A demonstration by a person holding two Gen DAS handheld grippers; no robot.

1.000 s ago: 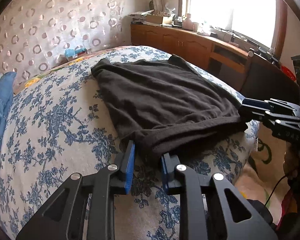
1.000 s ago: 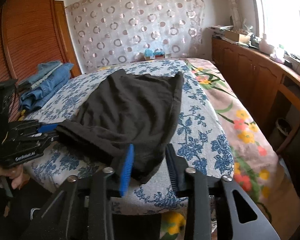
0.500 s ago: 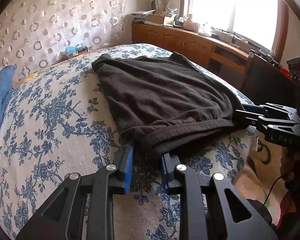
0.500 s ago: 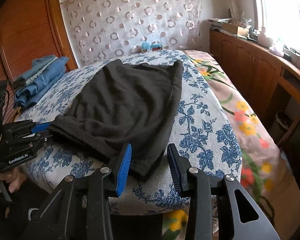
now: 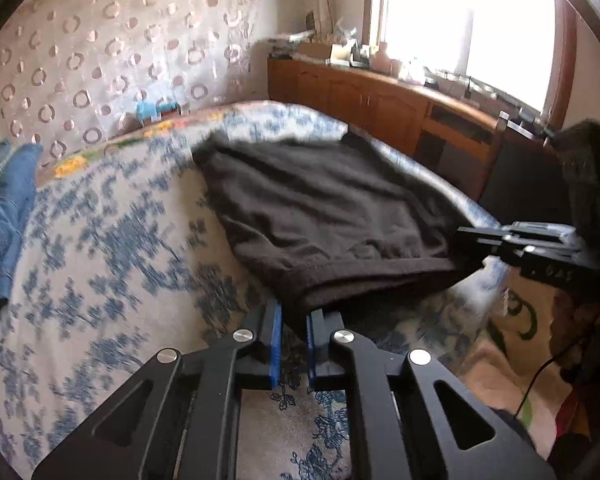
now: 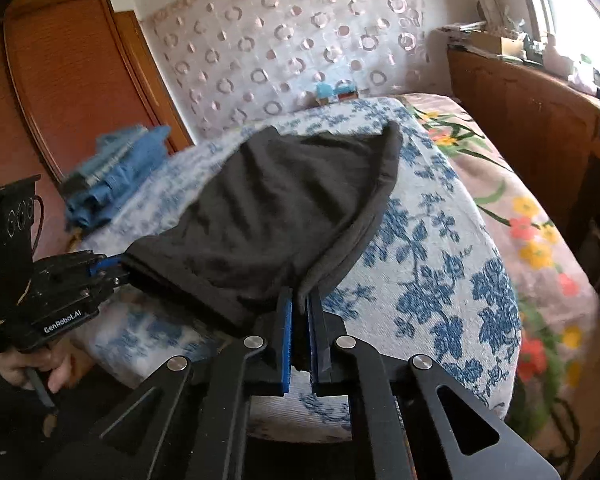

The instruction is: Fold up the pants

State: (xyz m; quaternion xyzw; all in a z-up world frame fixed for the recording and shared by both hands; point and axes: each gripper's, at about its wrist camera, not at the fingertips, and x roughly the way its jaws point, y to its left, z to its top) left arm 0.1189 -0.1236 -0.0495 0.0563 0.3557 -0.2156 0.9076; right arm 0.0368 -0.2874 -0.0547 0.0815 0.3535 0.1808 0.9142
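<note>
Left wrist view: the black left gripper [image 5: 293, 320] with blue pads was pinched onto the near left corner of the dark brown knit pants [image 5: 324, 216], which lay spread on the bed's white cover with blue flower print [image 5: 100, 248]. Right wrist view: the right gripper [image 6: 300, 312] was likewise clamped narrow on the opposite near corner of the pants [image 6: 284, 208], the hem lifted off the floral cover [image 6: 428, 280] between the two tools. Folded blue jeans [image 6: 116, 168] sat well apart beside the wooden wardrobe [image 6: 68, 92], and a wooden sideboard [image 5: 380, 100] ran under the window.
</note>
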